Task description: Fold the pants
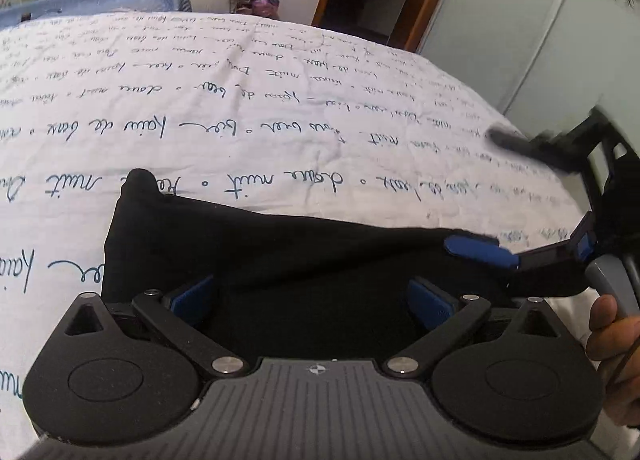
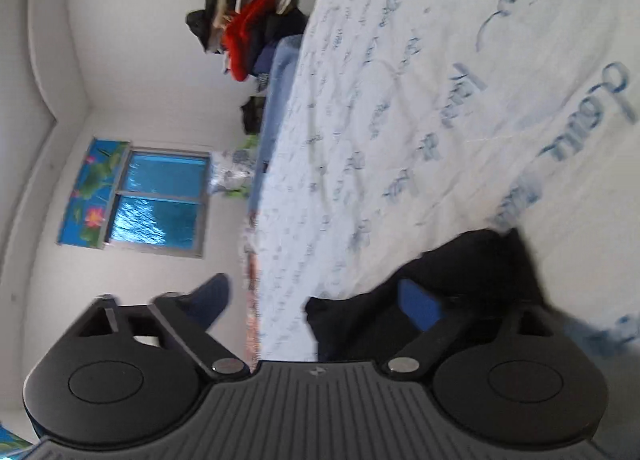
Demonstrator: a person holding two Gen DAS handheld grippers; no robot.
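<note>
I am looking along the left gripper (image 1: 310, 302), which is hovering low over the black fabric pants (image 1: 280, 260) with its blue-padded jaws standing wide apart, nothing between them. The right gripper (image 1: 520, 195) is reaching in from the right edge of the left wrist view, rolled onto its side; one blue pad is lying on the top edge of the cloth and the other finger (image 1: 520, 145) is raised well clear and smeared by blur, so its jaws are spread wide too. A bare hand (image 1: 612, 336) is showing at the right edge, wrapped around the grey handle.

The right wrist view is turned sideways. Its left finger (image 2: 208, 300) is hanging off the bed's edge against the wall, and the right blue pad (image 2: 420, 306) is sitting against the dark cloth, whose far corner is blurred. I cannot tell whether that pad is pressing the fabric or only touching it.

The pants are lying on the white bed cover printed with dark cursive writing (image 1: 320, 107), near its front edge, gathered into a compact dark block with one corner poking up at the upper left. Folds inside the black are too dark to read.
</note>
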